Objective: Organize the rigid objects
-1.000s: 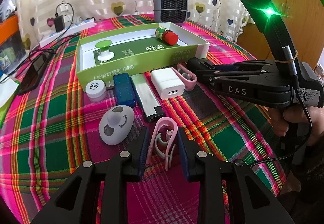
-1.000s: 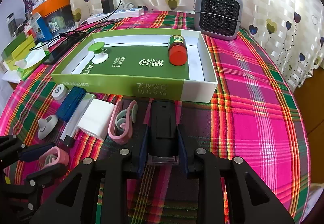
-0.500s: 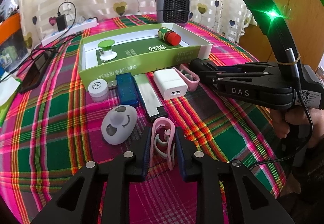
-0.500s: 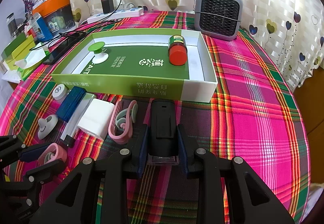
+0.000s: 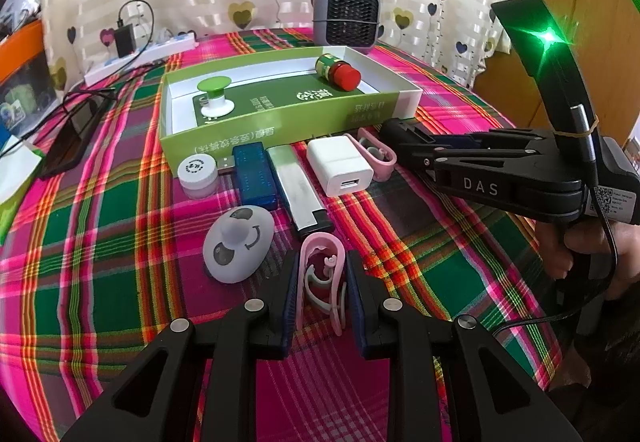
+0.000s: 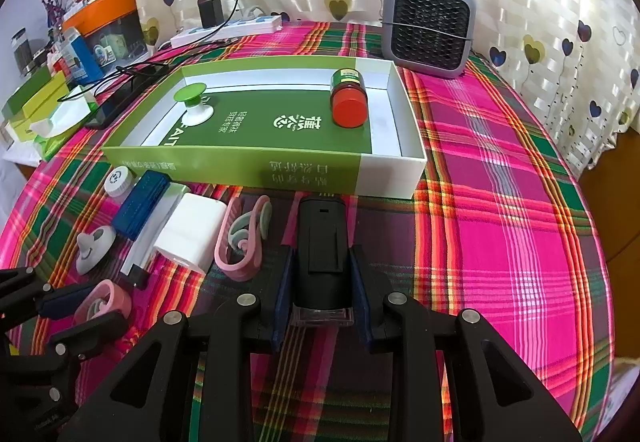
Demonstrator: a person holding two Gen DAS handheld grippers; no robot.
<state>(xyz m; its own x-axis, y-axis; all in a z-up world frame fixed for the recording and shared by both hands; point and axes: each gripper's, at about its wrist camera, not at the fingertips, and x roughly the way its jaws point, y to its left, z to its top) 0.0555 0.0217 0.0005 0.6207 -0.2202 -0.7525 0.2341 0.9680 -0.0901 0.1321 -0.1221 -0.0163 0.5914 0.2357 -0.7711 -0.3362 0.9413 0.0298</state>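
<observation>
1. On the plaid tablecloth (image 6: 500, 178), the green tray (image 6: 248, 172) is taken as the landmark. A red-capped jar (image 6: 348, 98) lies on its side at the tray's right end and a green-topped knob (image 6: 194, 104) sits at its left end.
2. Behind the tray, a small grey fan heater (image 6: 428, 30) is seen; no part in the task is expected.
3. Just in front of the tray's near wall, a black block (image 6: 322, 246) is clamped between the blue pads of the right gripper (image 6: 320, 296). The table appears to be touched still, though lift cannot be confirmed.
4. In front of the tray, a row is laid out: white charger (image 5: 340, 166), silver lighter (image 5: 298, 194), blue USB stick (image 5: 254, 172), white round cap (image 5: 198, 172) and a second pink clip (image 5: 374, 156).
5. Further out from the tray, a pink clip (image 5: 322, 274) is pinched at its sides by the left gripper (image 5: 322, 296); a grey smiley disc (image 5: 238, 242) lies just beside it.
6. Risks, as judged:
   - The clip is thin and springy; it could be flexed and popped out by a hard squeeze.
   - The block's nose is near the tray wall; the tray could be shoved unless height is gained first.
   - Both grippers are aimed at one tray, so a clash is possible if moved together.
</observation>
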